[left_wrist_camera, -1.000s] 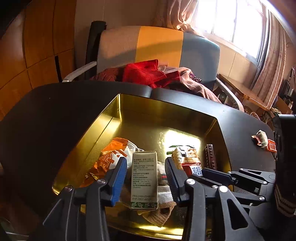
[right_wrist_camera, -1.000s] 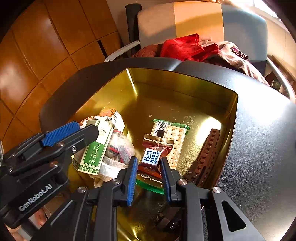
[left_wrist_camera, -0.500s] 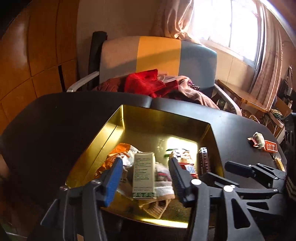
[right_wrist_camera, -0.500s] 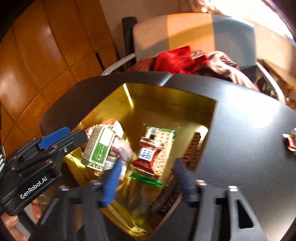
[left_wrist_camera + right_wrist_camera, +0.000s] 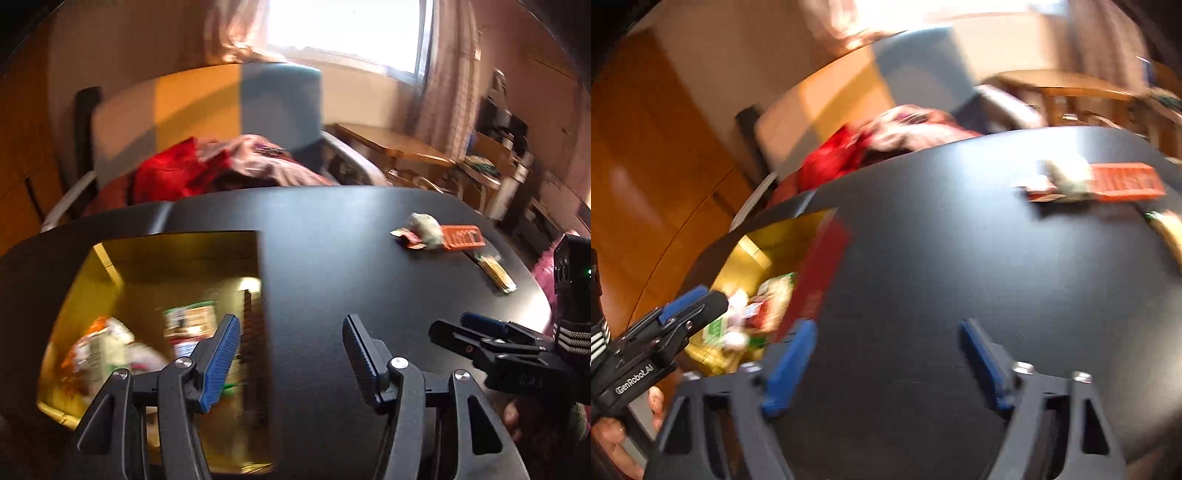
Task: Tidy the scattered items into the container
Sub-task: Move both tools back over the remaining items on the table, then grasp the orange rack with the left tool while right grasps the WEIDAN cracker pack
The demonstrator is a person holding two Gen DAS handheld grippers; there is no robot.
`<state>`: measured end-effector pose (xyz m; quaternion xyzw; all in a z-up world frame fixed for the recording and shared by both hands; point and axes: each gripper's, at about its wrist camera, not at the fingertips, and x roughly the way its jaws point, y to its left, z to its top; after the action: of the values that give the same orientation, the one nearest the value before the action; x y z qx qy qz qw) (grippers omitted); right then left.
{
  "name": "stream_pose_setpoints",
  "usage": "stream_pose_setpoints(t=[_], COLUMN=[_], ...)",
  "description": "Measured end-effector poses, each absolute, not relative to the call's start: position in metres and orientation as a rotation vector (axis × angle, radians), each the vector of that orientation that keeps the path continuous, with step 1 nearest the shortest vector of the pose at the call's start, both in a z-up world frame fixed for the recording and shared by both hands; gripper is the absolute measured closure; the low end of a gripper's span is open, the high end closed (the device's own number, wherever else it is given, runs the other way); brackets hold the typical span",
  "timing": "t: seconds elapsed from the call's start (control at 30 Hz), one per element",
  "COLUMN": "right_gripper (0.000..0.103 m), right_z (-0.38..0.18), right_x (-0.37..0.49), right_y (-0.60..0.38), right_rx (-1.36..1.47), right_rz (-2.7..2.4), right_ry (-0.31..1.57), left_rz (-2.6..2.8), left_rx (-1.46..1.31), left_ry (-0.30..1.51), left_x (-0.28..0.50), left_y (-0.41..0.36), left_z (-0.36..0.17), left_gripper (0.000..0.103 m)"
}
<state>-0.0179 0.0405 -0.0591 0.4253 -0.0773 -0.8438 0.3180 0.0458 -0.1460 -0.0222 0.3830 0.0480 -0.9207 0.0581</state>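
The gold tin (image 5: 110,258) sits at the left of the black table (image 5: 332,240) and holds several snacks and a box; it also shows blurred in the right wrist view (image 5: 753,251). My left gripper (image 5: 291,354) is open and empty over the tin's right edge. My right gripper (image 5: 886,362) is open and empty above bare table. At the far right lie a pale wad (image 5: 426,229) on a red wrapper (image 5: 406,236), an orange brick (image 5: 463,236) and a yellow packet (image 5: 495,271). The wad (image 5: 1067,177) and orange brick (image 5: 1126,181) show blurred in the right wrist view.
A chair (image 5: 221,122) with red and pink clothes (image 5: 207,170) stands behind the table. A wooden desk (image 5: 391,144) and shelves stand at the right under the window. The right gripper's body (image 5: 517,354) shows at the lower right of the left wrist view.
Both grippers have swung right, away from the tin toward the scattered items. The right gripper's jaws have opened wide. Both views are motion-blurred now.
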Motion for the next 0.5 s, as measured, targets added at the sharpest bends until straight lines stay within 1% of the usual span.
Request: stream_pose_setpoints(t=[0.03, 0.13, 0.23, 0.43, 0.5], right_gripper=[0.003, 0.003, 0.003, 0.003, 0.003], right_z=[-0.060, -0.061, -0.062, -0.064, -0.068], right_x=[-0.023, -0.039, -0.056, -0.095, -0.108], right_y=[0.058, 0.108, 0.157, 0.223, 0.238], right_rx=[1.115, 1.128, 1.144, 1.170, 1.181], right_rz=[-2.247, -2.351, -2.462, -2.645, -2.662], right_ry=[-0.229, -0.265, -0.283, -0.200, -0.173], left_rz=[-2.820, -2.916, -3.006, -3.145, -3.178], left_rx=[1.180, 1.254, 1.362, 1.521, 1.542], left_ry=[0.108, 0.012, -0.030, -0.059, -0.122], left_x=[0.034, 0.002, -0.031, -0.102, -0.124], left_y=[-0.132, -0.095, -0.059, -0.004, 0.014], left_z=[-0.023, -0.025, -0.030, -0.035, -0.035], left_gripper=[0.044, 0.044, 0.044, 0.044, 0.044])
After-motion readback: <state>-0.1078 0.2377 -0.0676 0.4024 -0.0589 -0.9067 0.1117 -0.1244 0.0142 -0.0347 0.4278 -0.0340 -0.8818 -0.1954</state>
